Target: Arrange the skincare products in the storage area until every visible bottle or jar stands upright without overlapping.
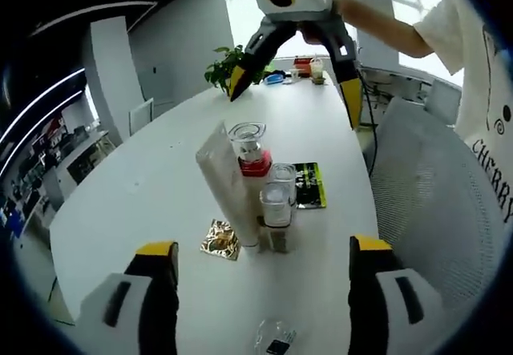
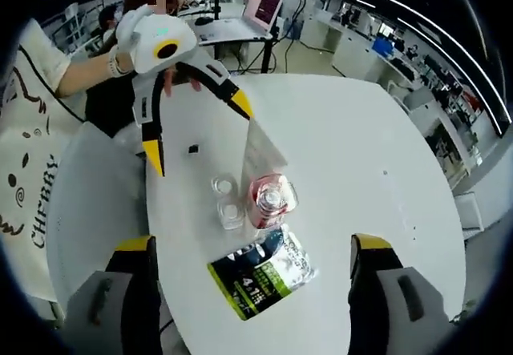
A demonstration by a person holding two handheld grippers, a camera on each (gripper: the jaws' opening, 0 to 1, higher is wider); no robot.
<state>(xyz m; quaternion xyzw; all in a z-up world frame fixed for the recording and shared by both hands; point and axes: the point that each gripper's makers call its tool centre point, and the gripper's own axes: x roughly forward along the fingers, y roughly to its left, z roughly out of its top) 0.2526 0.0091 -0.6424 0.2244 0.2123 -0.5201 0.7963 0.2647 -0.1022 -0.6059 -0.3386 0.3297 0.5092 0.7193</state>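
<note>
On a white table (image 1: 144, 187) a small group of skincare products is seen, standing close together near the middle. In the left gripper view a tall white tube (image 1: 227, 185) stands upright but a little tilted, and just beside it on the right a clear bottle with a red collar (image 1: 251, 151) stands upright. In front of this bottle two small clear jars (image 1: 277, 203) are placed, one behind the other, touching or nearly touching. A golden sachet (image 1: 220, 240) lies flat near the foot of the tube, and a green and black sachet (image 1: 311, 184) lies flat on the right of the jars. A small clear thing (image 1: 275, 338) is seen at the near edge; what it is cannot be told.

The left gripper (image 1: 264, 263) is held wide open, nothing between its jaws, on the near side of the group. The right gripper (image 1: 292, 78) is seen beyond the group, above the table, also wide open and holding nothing.

In the right gripper view the right gripper (image 2: 256, 255) is open over the green sachet, and the left gripper (image 2: 198, 135) is open beyond the jars.
</note>
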